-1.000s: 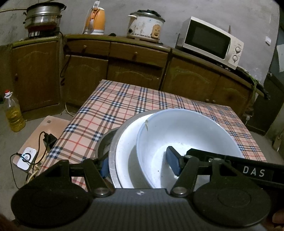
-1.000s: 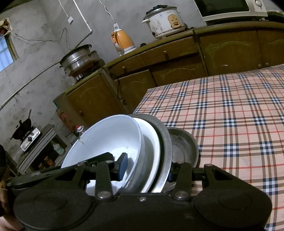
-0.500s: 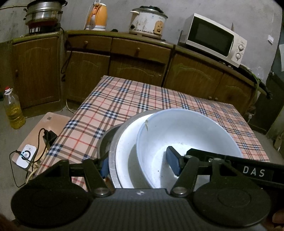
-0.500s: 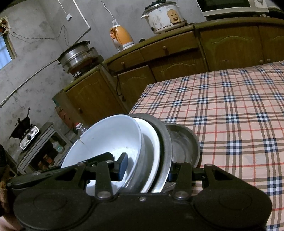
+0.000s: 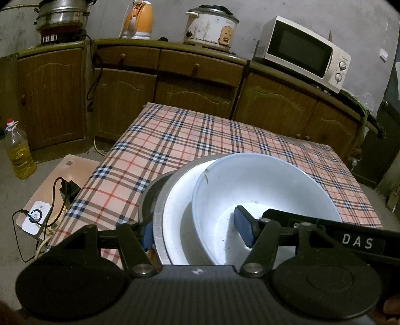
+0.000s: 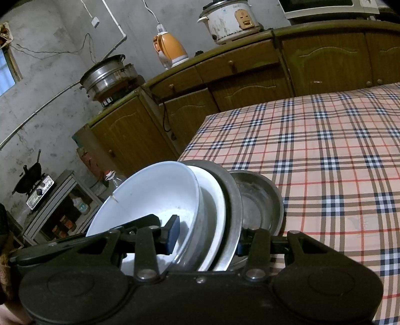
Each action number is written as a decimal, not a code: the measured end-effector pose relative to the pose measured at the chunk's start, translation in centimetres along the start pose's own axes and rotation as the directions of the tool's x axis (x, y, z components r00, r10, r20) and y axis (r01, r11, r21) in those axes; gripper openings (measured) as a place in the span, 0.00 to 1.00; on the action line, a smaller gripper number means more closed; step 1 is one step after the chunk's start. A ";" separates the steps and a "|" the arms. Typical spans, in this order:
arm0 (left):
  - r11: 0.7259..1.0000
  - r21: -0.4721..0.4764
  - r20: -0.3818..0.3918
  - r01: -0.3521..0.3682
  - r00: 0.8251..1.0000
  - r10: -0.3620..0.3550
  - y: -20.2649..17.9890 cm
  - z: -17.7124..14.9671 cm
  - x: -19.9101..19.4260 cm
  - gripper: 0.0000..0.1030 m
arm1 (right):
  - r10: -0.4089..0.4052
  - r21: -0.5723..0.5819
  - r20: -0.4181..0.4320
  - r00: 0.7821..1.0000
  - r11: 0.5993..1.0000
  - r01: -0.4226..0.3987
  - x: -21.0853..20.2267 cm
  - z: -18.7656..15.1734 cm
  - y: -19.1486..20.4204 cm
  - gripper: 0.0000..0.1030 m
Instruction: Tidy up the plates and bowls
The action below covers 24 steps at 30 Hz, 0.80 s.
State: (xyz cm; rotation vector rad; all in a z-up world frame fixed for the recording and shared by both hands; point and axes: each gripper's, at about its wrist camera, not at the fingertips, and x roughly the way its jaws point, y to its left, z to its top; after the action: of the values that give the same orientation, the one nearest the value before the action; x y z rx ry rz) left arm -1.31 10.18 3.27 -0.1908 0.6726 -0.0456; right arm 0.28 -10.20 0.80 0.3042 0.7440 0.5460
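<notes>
A tilted stack hangs over the near edge of the plaid table (image 5: pixel 175 140) (image 6: pixel 325 150). It holds a white bowl (image 5: pixel 262 185) (image 6: pixel 150 195), a white plate (image 5: pixel 177 200) (image 6: pixel 212 200), a metal plate (image 5: pixel 156 217) (image 6: pixel 232 200) and a small metal dish (image 5: pixel 147 197) (image 6: pixel 257 200). My left gripper (image 5: pixel 196 232) is shut on the stack, one pad inside the bowl and the other under the metal dishes. My right gripper (image 6: pixel 207 240) clamps the same stack the same way. Each gripper's inner finger shows inside the bowl in the other's view.
Brown cabinets (image 5: pixel 200 82) run behind the table with a microwave (image 5: pixel 305 52), rice cooker (image 5: pixel 212 27), orange kettle (image 5: pixel 138 20) and steamer pot (image 5: pixel 62 12). On the floor to the left are an oil bottle (image 5: pixel 18 152), a charger with cables (image 5: pixel 35 217) and a wok on a stove (image 6: pixel 32 180).
The table and cabinets have slid a little lower in both views. The stack stays fixed between both pairs of fingers and the grip is unchanged.
</notes>
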 end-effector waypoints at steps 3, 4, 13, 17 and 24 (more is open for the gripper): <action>1.000 0.000 -0.002 -0.002 1.000 0.002 0.1 -0.1 0.1 0.63 | 0.001 0.001 -0.001 1.000 1.000 -0.001 0.1 0.0 -0.1 0.51; 1.000 -0.001 -0.002 -0.002 1.000 0.002 0.2 -0.1 0.1 0.63 | 0.001 0.001 -0.002 1.000 1.000 -0.001 0.2 -0.1 -0.1 0.51; 1.000 -0.002 -0.002 -0.004 1.000 0.004 0.3 -0.1 0.2 0.62 | 0.003 0.002 -0.004 1.000 1.000 -0.003 0.5 -0.1 0.0 0.51; 1.000 -0.001 -0.002 -0.005 1.000 0.005 0.3 -0.1 0.2 0.62 | 0.003 0.002 -0.005 1.000 1.000 -0.003 0.6 -0.1 0.0 0.51; 1.000 -0.001 -0.002 -0.004 1.000 0.004 0.5 -0.1 0.2 0.62 | 0.002 0.002 -0.005 1.000 1.000 -0.002 0.6 -0.1 0.1 0.51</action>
State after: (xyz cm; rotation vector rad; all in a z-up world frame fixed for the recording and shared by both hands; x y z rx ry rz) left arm -1.18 10.59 2.99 -0.1907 0.6752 -0.0416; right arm 0.52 -9.81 0.41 0.3055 0.7489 0.5485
